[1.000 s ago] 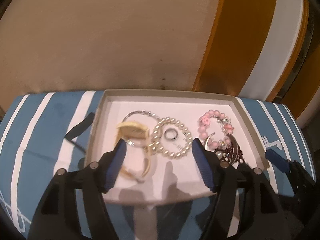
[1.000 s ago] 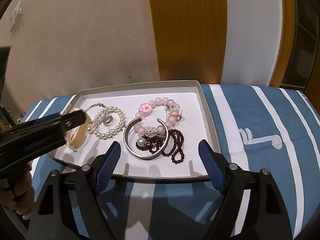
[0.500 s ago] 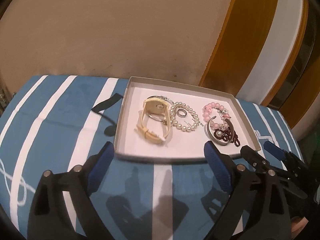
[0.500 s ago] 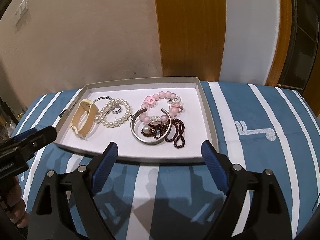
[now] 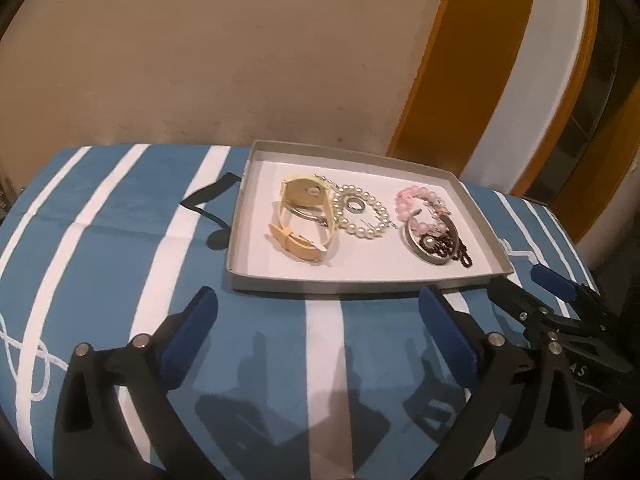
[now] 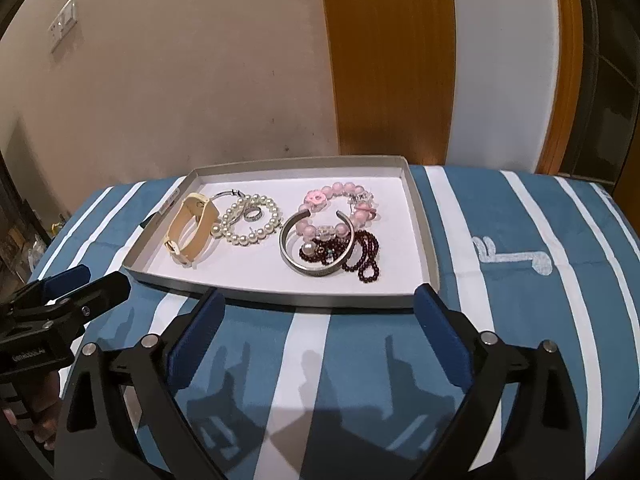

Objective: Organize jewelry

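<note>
Left wrist view: the left gripper hovers just short of the tray, jaws just opened wide, nothing between them. Right gripper likewise, wide and empty. Inside the tray: watch, pearls, cuff, pink beads.

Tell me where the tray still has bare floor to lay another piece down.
Free: the tray floor's near strip, between the front rim and the jewelry, and the far-right corner beyond the pink bead bracelet. Crowded: the cream watch touches the pearl bracelet; the silver cuff overlaps pink beads and dark red beads.
</note>
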`<action>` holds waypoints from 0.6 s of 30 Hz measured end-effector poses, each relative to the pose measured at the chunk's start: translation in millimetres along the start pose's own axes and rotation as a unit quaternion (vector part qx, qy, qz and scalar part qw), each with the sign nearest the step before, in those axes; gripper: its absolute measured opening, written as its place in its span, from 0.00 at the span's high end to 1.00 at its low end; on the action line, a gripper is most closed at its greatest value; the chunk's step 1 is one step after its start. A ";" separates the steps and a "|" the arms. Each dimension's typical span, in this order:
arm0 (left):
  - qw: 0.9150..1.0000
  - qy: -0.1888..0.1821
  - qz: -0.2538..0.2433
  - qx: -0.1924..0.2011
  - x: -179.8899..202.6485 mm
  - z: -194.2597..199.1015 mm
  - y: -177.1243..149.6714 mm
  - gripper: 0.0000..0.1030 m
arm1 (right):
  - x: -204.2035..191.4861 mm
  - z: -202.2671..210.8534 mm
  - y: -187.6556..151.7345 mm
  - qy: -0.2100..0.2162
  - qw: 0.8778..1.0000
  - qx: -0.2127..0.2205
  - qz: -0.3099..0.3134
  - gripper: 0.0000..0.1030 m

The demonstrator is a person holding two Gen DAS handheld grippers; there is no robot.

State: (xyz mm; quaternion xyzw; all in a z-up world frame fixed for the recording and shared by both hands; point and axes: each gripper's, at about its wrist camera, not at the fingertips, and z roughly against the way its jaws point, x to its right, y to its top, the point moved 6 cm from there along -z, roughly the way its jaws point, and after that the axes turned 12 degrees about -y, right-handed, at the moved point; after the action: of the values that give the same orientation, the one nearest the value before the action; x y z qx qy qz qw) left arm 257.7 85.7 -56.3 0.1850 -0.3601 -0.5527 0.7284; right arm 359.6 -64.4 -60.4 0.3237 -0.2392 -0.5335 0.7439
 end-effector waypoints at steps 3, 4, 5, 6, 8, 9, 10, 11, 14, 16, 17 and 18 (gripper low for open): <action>1.000 -0.006 0.002 -0.008 -0.1 -3.2 -3.0 0.02 | -0.6 -2.6 -3.6 0.003 1.000 -0.016 -0.002 0.05; 1.000 -0.007 0.003 -0.010 -0.4 -4.1 -3.9 0.02 | -2.2 -2.6 -4.3 0.002 1.000 -0.016 0.002 0.05; 1.000 -0.007 0.005 -0.011 -0.9 -4.0 -4.4 0.02 | -3.6 -2.7 -5.1 0.001 1.000 -0.016 0.005 0.03; 1.000 -0.007 0.006 -0.010 -1.5 -3.6 -4.3 0.02 | -4.4 -2.5 -5.6 0.001 1.000 -0.015 0.007 0.01; 1.000 -0.009 0.008 -0.007 -1.9 -1.8 -3.9 0.02 | -6.3 -3.2 -6.5 0.003 1.000 -0.016 0.009 0.01; 1.000 -0.011 0.009 -0.006 -2.1 -1.4 -3.7 0.02 | -6.4 -3.7 -6.9 0.003 1.000 -0.017 0.009 0.01; 1.000 -0.012 0.009 -0.005 -2.2 -1.4 -3.7 0.02 | -6.3 -4.6 -7.2 0.003 1.000 -0.017 0.008 0.01; 1.000 -0.013 0.009 -0.005 -2.0 -1.1 -4.1 0.02 | -6.0 -5.2 -7.3 0.002 1.000 -0.018 0.007 0.01; 1.000 -0.014 0.007 -0.007 -1.3 -3.0 -4.9 0.02 | -3.4 -6.5 -6.9 0.003 1.000 -0.021 -0.002 0.01; 1.000 -0.013 0.004 -0.009 -0.7 -4.2 -5.6 0.02 | -2.3 -6.4 -6.7 0.007 1.000 -0.021 -0.008 0.01; 1.000 -0.012 0.003 -0.009 0.2 -4.5 -5.8 0.02 | -2.0 -5.7 -6.5 0.008 1.000 -0.020 -0.010 0.01; 1.000 -0.012 0.001 -0.009 1.4 -4.5 -5.7 0.02 | -1.6 -5.0 -5.9 0.010 1.000 -0.019 -0.012 0.01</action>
State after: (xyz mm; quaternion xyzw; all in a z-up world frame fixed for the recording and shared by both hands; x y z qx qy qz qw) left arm 257.2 82.0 -62.7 0.1709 -0.3643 -0.5572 0.7264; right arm 358.8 -63.1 -68.2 0.3174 -0.2177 -0.5433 0.7461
